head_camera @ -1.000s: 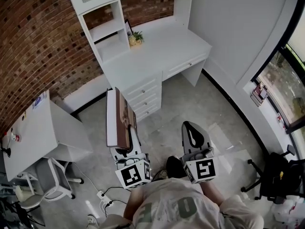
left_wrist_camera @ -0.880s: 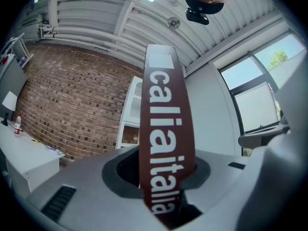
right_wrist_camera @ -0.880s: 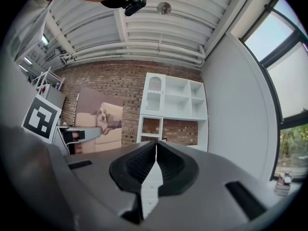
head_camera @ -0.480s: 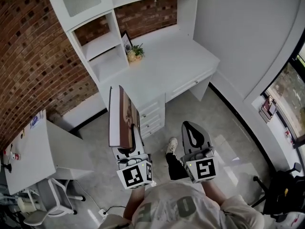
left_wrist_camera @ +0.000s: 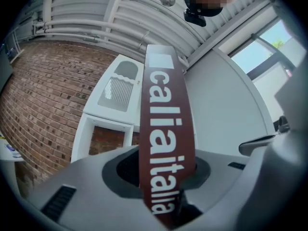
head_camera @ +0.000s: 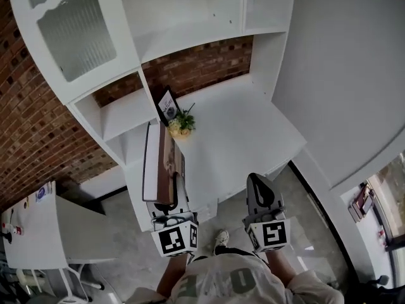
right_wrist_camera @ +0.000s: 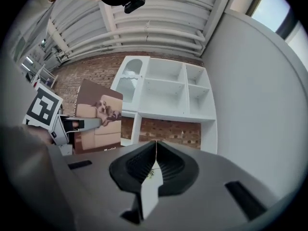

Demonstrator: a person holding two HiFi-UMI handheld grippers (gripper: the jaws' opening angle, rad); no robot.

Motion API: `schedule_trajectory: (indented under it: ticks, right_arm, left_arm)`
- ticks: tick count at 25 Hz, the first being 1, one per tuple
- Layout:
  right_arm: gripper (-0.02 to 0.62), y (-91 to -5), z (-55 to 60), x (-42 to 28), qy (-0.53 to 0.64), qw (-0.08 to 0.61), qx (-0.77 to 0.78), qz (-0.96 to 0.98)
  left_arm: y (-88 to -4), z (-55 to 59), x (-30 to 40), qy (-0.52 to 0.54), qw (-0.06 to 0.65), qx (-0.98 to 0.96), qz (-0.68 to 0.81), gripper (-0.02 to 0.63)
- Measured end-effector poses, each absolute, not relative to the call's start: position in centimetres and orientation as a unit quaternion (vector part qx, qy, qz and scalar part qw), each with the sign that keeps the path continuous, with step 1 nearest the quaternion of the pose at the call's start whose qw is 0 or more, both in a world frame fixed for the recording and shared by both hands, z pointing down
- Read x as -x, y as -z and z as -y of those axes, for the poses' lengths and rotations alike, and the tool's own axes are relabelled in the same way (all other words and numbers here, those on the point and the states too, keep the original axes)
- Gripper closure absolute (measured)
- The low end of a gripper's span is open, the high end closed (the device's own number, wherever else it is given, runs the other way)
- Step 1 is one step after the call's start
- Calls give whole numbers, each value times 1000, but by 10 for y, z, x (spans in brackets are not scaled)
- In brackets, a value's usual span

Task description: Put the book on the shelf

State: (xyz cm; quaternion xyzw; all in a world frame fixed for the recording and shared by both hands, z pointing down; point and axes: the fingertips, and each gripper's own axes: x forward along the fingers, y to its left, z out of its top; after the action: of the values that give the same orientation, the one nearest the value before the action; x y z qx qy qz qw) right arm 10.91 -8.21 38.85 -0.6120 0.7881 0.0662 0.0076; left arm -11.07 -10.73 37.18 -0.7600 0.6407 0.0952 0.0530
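Over white desk (head_camera: 240, 138), L gripper (head_camera: 168, 201) fingers clamp brown hardback book (head_camera: 163, 160); R gripper (head_camera: 258, 182) fingers together, empty. Approach step; nxt: slot onto white shelf (head_camera: 120, 109).

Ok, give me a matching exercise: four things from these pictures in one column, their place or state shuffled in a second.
1. brown hardcover book
2. right gripper
3. small green potted plant
4. frosted-glass cabinet door

A. on the white desk top
B. jaws together, nothing between them
C. top left of the white shelf unit
D. clamped in the left gripper

Pairs: 1-D, 2-B, 3-A, 4-C.
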Motion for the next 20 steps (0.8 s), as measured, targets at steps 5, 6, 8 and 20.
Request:
schedule_trajectory:
  ticks: [5, 6, 8, 20]
  right_arm:
    - [578, -390, 143, -111, -64, 24, 593, -802]
    - [578, -392, 150, -110, -63, 21, 592, -803]
    - [578, -391, 164, -107, -60, 20, 587, -807]
    - [578, -369, 225, -96, -78, 26, 588, -804]
  left_arm:
    - [-373, 162, 94, -66, 53, 757, -648, 451]
    - [-374, 169, 94, -63, 51, 757, -649, 450]
    - [-372, 183, 94, -64, 46, 756, -650, 451]
    - [-368, 243, 78, -85, 39, 769, -633, 451]
